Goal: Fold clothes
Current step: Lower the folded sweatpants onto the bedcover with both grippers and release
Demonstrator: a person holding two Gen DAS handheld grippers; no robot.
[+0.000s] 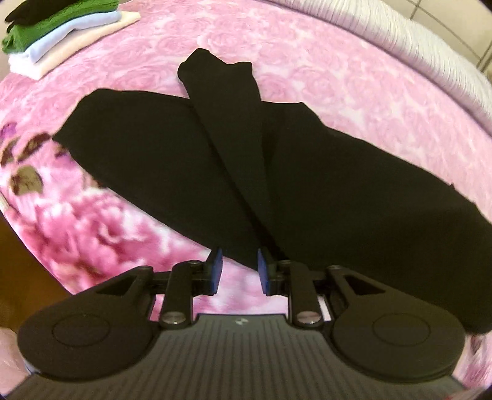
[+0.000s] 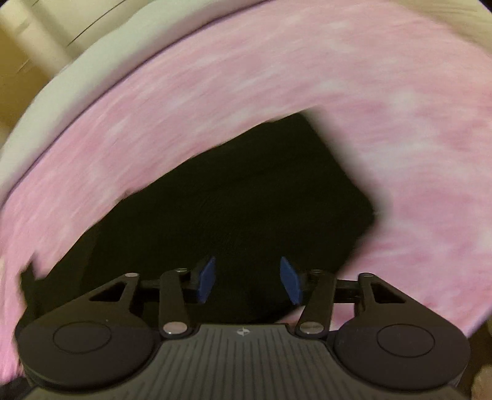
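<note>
Bedding fills most of both views: a pink rose-patterned blanket spreads across the whole surface, with a pale ribbed cover showing along its far edge. On the blanket lies the black garment, partly folded, with two broad dark panels spreading left and right and a narrower strip crossing between them toward the far side. In the right wrist view the same black garment appears as a dark, blurred mass directly ahead of the fingers, the pink blanket curving around it. At the far left corner of the blanket sits a stack of folded clothes, well apart from the garment: black on top, then green, pale blue and cream or white layers. No containers appear. The left gripper has its blue pads parted, with the near edge of the black fabric between them and not pinched. The right gripper hangs over the cloth with its pads spread wide, holding nothing.
</note>
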